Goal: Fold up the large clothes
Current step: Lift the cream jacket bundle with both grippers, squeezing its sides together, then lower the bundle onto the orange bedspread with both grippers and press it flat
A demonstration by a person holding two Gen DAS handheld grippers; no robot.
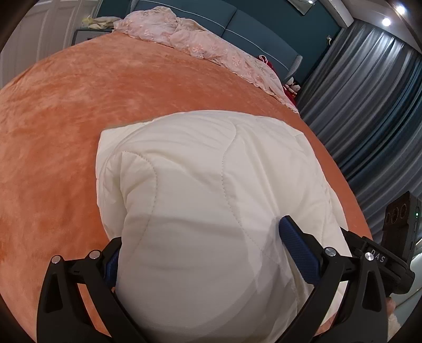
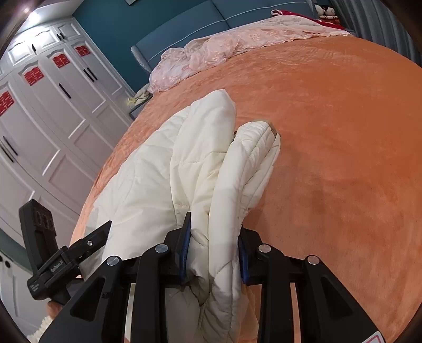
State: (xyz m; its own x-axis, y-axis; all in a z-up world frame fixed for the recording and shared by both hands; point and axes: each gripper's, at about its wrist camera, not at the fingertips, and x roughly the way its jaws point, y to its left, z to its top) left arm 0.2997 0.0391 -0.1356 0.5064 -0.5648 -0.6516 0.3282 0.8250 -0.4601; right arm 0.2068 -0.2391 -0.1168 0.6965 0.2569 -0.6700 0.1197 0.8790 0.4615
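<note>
A cream quilted puffy jacket [image 1: 205, 184] lies folded on the orange bedspread [image 1: 66, 132]. My left gripper [image 1: 203, 245] is shut on a thick fold of the jacket, blue pads pressed in on both sides. In the right wrist view the same jacket [image 2: 163, 168] trails away from me, its ribbed-cuff sleeve [image 2: 258, 147] lying on the right. My right gripper [image 2: 215, 250] is shut on a bunched edge of the jacket. The other gripper shows at the frame edge in each view [image 1: 379, 258] [image 2: 66, 256].
A pink lace cover [image 1: 200, 37] lies crumpled at the head of the bed by the teal headboard [image 2: 184, 31]. Grey curtains [image 1: 369, 105] hang along one side. White wardrobes [image 2: 47, 105] stand on the other. Red and white soft toys [image 2: 327, 12] sit near the headboard.
</note>
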